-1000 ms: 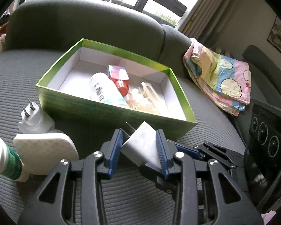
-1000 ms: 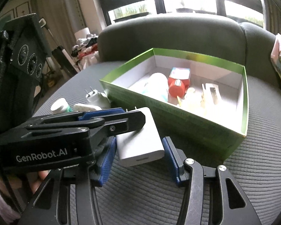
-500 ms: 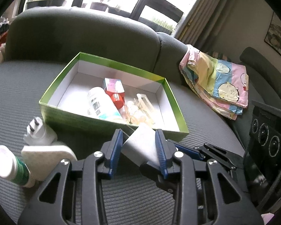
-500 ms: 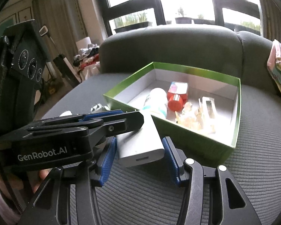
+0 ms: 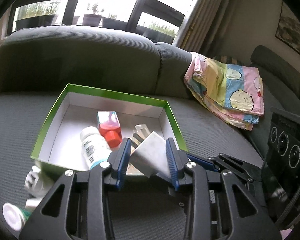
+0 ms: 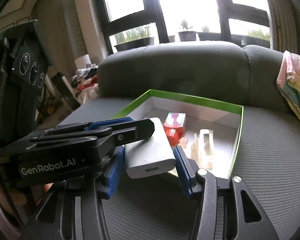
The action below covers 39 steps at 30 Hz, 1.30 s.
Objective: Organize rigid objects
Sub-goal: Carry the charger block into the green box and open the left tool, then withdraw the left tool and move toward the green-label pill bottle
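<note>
A: Left wrist view. What differs from a second ago?
B: The left gripper [image 5: 148,156] is clamped on the white charger [image 5: 152,156], which has risen with it: the charger now overlaps the green box [image 5: 114,95] interior, where before it sat below the near wall. The bottle [image 5: 93,147] and red carton [image 5: 109,126] lie inside.

A: Right wrist view?
B: The right gripper [image 6: 148,158] flanks the same charger [image 6: 148,150]; whether its pads press on it I cannot tell. The box [image 6: 192,97] sits lower in frame than before.

A: Meaning?
B: Probably a carry toward the box; release remains.
</note>
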{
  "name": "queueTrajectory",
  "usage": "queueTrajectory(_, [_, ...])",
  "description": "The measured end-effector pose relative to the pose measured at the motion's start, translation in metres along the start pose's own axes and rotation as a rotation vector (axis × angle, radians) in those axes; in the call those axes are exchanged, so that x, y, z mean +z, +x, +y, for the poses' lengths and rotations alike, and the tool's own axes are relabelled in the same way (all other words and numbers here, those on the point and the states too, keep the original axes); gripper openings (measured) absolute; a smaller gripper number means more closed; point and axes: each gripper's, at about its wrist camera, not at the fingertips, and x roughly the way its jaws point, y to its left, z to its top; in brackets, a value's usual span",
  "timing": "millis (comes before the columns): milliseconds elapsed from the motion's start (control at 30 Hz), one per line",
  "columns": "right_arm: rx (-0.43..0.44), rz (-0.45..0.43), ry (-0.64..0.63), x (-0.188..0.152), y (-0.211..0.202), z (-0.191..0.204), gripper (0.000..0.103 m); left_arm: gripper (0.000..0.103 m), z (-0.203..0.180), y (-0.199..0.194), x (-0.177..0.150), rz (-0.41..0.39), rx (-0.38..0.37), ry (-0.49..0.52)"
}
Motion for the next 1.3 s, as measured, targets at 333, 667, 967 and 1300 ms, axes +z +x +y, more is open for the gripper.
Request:
queueTrajectory(333, [-0.012,0.032,0.043,0.003,0.023,-0.026,0.052,0.033,0.006,0.037,0.006,0.048,0.000,-0.012])
queueTrajectory(667, [-0.021,0.086,0.085,0.005,0.056,-0.045,0.052,0.033,0.024,0.071,0.008,0.110,0.000,-0.075])
queueTrajectory(967, [-0.084,0.098,0.118,0.004,0.057,-0.050,0.053,0.096,0.027,0.058,0.010,0.093,0.086,-0.102])
queueTrajectory(1300, [-0.164,0.085,0.178,-0.003,0.016,-0.043,0.079,0.102,0.012,0.013,0.002,0.027,0.200,-0.051])
